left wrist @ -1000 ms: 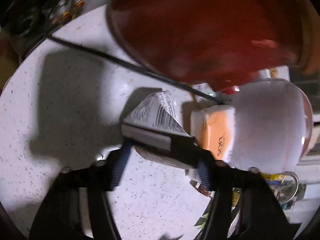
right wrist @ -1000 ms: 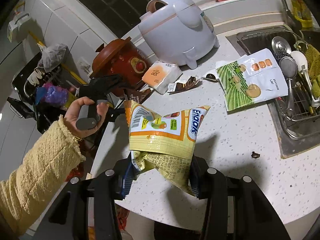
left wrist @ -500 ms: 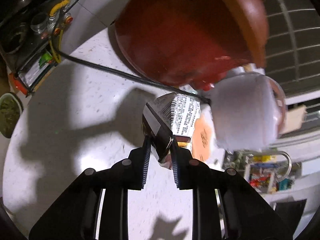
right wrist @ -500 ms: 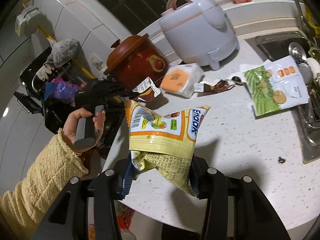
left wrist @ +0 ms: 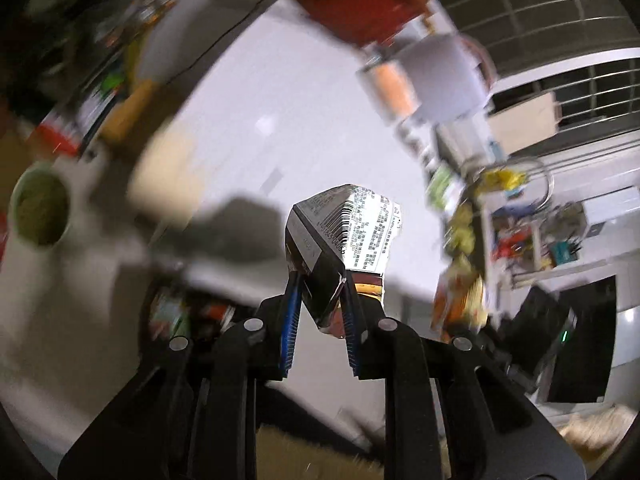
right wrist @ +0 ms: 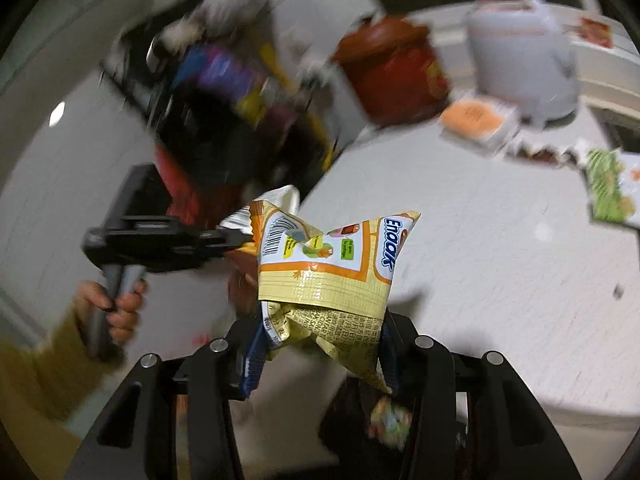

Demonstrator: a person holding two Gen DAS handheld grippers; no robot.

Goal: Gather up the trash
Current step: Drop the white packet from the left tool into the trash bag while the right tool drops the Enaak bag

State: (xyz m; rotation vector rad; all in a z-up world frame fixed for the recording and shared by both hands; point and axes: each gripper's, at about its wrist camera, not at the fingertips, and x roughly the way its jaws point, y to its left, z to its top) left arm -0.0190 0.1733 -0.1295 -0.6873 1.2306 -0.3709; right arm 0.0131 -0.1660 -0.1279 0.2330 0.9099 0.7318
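Silver foil wrapper (left wrist: 344,240) is pinched between the left gripper (left wrist: 320,312) jaws, lifted off the white counter (right wrist: 480,248). The right gripper (right wrist: 320,344) clamps a yellow snack bag (right wrist: 324,276) near the counter's left edge, probably for binning; a green packet (right wrist: 608,188) waits far right.

Bare counter (right wrist: 500,264) lies open; cookers (right wrist: 396,68) crowd its back.

White speckled counter (right wrist: 500,264) holds a red-brown pot (right wrist: 394,70) & a pale cooker (right wrist: 524,52). An orange pack (right wrist: 476,118), brown wrapper (right wrist: 540,154) & green packet (right wrist: 608,188) lie flat nearby.
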